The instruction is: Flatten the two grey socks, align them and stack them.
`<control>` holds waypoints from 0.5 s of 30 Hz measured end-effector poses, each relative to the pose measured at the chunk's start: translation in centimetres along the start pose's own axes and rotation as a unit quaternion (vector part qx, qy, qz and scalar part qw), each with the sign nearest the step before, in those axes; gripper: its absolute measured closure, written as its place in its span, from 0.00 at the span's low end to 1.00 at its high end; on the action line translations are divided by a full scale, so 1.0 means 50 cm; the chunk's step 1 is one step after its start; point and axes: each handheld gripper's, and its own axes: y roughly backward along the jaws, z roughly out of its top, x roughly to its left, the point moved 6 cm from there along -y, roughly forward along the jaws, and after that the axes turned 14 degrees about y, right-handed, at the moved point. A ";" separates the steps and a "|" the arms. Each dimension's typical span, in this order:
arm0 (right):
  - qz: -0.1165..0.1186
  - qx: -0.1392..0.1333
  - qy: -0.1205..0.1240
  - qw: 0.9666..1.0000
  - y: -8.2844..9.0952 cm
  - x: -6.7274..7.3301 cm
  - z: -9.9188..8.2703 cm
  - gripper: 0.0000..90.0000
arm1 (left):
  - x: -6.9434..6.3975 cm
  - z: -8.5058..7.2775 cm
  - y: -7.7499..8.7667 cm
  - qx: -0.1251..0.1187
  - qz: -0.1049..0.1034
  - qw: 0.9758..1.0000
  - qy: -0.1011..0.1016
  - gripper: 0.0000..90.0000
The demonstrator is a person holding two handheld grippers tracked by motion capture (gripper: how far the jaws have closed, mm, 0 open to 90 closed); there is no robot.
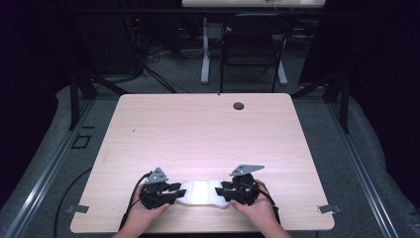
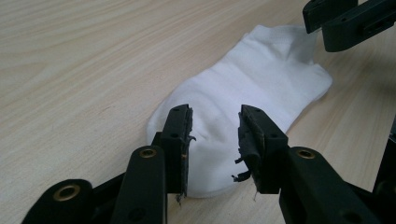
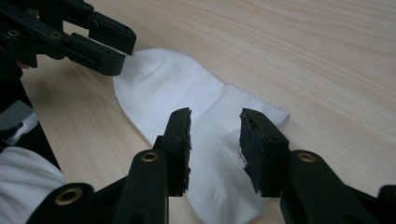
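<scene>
Down at the lower middle of the high view, a white cotton ankle sock (image 1: 200, 192) lay flat on the pale wood-grain table (image 1: 208, 129), close to the near edge. The black two-jaw left gripper (image 1: 173, 192) sat at the sock's left end and the black two-jaw right gripper (image 1: 221, 191) at its right end, each held in a hand coming up from the bottom of the frame, jaws pointing inward toward one another.

In the left gripper view the sock (image 2: 243, 112) ran from the lower centre up to the upper right, lying slack on the table (image 2: 84, 60). The left gripper (image 2: 215, 135) stood with its jaws parted, white fabric showing in the gap and the worn pads clear of it on both sides; nothing was pinched. The right gripper (image 2: 348, 23) showed at the top right corner, over the sock's far end.

In the right gripper view the sock (image 3: 187, 88) stretched from the bottom centre to the upper left. The right gripper (image 3: 215, 140) also had its jaws spread apart over the fabric, pads not pressing on it. The left gripper (image 3: 114, 49) hung at the upper left, its tips at the sock's rounded end. A white sleeve (image 3: 23, 182) filled the lower left corner.

Beyond the table in the high view stood a dark chair (image 1: 252, 44).
</scene>
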 end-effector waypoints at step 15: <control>-0.020 0.008 0.025 0.999 -0.038 -0.001 -0.022 0.62 | 0.008 -0.013 -0.020 0.017 0.000 1.000 -0.004 0.68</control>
